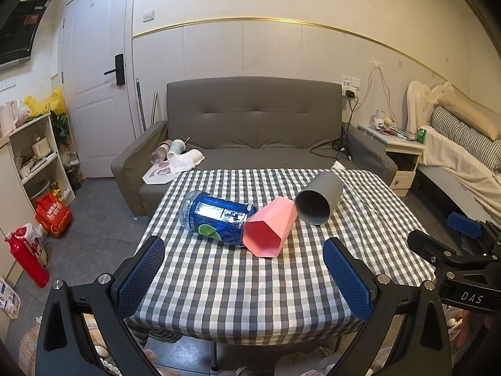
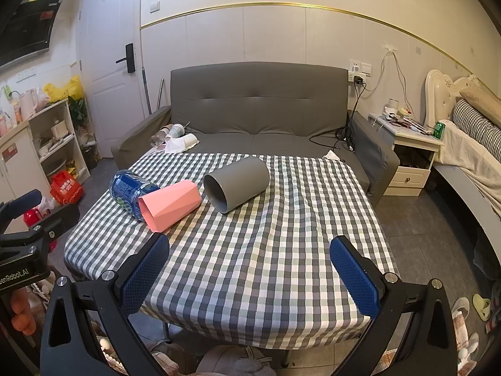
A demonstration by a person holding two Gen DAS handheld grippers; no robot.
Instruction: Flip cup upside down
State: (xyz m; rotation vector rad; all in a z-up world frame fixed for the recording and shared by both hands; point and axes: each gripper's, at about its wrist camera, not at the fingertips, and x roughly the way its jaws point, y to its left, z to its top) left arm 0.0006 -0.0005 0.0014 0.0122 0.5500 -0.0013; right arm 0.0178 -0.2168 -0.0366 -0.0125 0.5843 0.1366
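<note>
- Three things lie on their sides on the checked bench (image 1: pixel 250 288): one pink cup (image 1: pixel 270 228), one grey cup (image 1: pixel 317 199), one blue can (image 1: pixel 216 217)
- Pink cup: faceted, mouth toward the camera, at about 12 o'clock from the left gripper (image 1: pixel 244 274); in the right wrist view it sits at 11 o'clock (image 2: pixel 169 208)
- Grey cup: round, mouth open toward the camera, at 1 o'clock of the pink cup and just beside it; whether they touch I cannot tell
- Can: at 9 o'clock of the pink cup, its end against or behind the cup's wall
- Two grippers, each with two blue pads
- Left gripper: jaws spread wide, nothing between them, held over the near bench edge, well short of the cups
- Right gripper (image 2: pixel 250 271): jaws also wide and empty, over the near half of the bench; grey cup (image 2: pixel 236 183) at 12 o'clock from it, can (image 2: pixel 130 188) at 10 o'clock
- One grey sofa (image 1: pixel 253 119) behind the bench at 12 o'clock
- One bed (image 1: pixel 463 144) at 3 o'clock
</note>
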